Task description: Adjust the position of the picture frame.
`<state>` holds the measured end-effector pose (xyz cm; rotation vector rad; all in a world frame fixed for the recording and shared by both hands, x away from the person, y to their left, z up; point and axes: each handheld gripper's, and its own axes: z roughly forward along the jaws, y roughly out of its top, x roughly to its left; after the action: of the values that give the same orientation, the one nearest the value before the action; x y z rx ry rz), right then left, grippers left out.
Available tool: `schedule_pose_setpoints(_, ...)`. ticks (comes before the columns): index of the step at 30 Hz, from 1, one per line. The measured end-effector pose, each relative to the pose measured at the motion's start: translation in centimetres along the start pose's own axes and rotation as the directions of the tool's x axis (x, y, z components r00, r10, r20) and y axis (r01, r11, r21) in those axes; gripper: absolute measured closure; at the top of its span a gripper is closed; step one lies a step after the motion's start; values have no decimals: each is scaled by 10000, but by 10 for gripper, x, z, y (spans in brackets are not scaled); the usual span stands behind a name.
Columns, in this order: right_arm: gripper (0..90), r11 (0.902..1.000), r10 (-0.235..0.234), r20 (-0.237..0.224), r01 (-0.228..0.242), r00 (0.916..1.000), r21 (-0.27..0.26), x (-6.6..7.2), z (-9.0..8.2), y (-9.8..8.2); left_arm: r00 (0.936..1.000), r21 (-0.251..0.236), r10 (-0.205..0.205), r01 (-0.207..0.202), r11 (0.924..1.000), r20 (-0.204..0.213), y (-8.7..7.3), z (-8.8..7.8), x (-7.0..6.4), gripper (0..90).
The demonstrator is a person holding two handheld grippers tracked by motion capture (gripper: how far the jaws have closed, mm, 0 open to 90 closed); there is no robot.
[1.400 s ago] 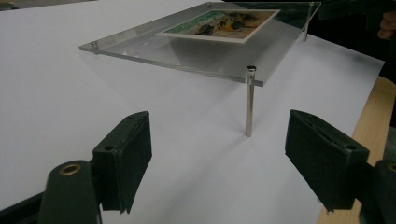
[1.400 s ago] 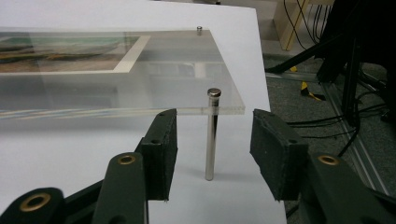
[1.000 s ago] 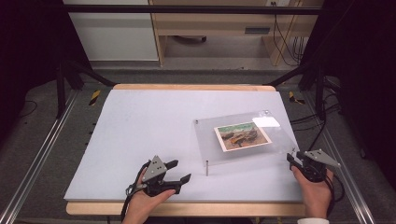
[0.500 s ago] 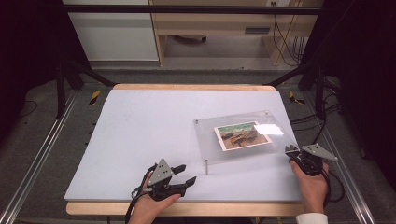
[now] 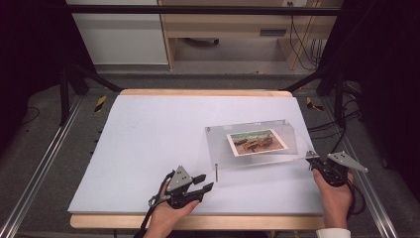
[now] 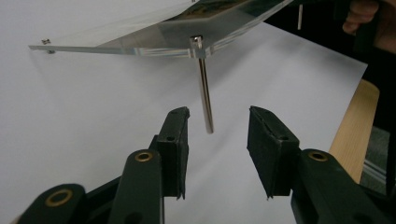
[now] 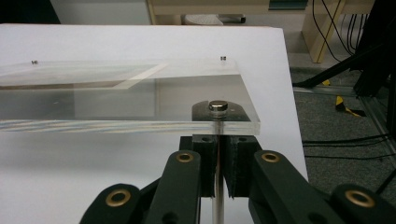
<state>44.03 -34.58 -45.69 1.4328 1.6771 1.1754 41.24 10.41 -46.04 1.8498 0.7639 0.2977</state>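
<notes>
A clear acrylic photo frame (image 5: 247,130) holding a landscape picture (image 5: 257,141) stands on thin metal pins at the right of the white board. My right gripper (image 5: 312,157) is shut on the near right pin (image 7: 217,186), just under the plate's corner screw (image 7: 218,106). My left gripper (image 5: 208,182) reaches toward the near left pin (image 5: 216,173). In the left gripper view that pin (image 6: 205,98) stands between the two black pads (image 6: 173,140) without touching either. These jaws have just been closing and a gap remains on both sides.
The white board (image 5: 148,139) lies on a wooden table with its edge (image 5: 198,220) near the person. Metal rails (image 5: 39,163) run along both sides. Cables (image 5: 341,124) trail on the floor at the right. A wooden bench (image 5: 233,29) stands beyond.
My left hand has slid right, bringing its jaws around the near left pin while they narrowed. The right gripper has closed on the near right pin and barely moved.
</notes>
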Motion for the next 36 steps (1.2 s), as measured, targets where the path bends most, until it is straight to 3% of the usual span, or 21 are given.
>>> schedule_pose_setpoints(4,845,10000,-15,34,15,10000,-18,1,0,0,9993,48,-376,377,9993,-63,5,14,2,611)
schedule_pose_setpoints(8,845,10000,24,68,-24,10000,-6,1,-1,1,9990,198,-344,349,9992,-287,5,28,6,626)
schedule_pose_setpoints(10,845,10000,26,60,-26,10000,-18,1,-1,2,9970,-77,-776,775,9970,-71,6,32,9,675)
schedule_pose_setpoints(13,845,10000,28,44,-28,10000,25,2,-1,1,9965,-370,-839,839,9958,21,9,37,10,729)
schedule_pose_setpoints(18,845,10000,31,-39,-30,10000,62,1,-1,0,9921,-1048,-1247,1258,9865,168,10,40,10,813)
schedule_pose_setpoints(23,844,10000,10,-46,-9,10000,80,1,-1,-1,9895,-1068,-1429,1442,9838,200,10,40,11,840)
schedule_pose_setpoints(29,789,9993,-369,-311,368,9988,-35,0,3,-2,9912,-808,-1322,1327,9879,113,14,38,11,842)
schedule_pose_setpoints(36,847,9997,-238,-430,237,9988,-30,-4,3,-4,9932,-542,-1161,1158,9918,-20,15,38,10,840)
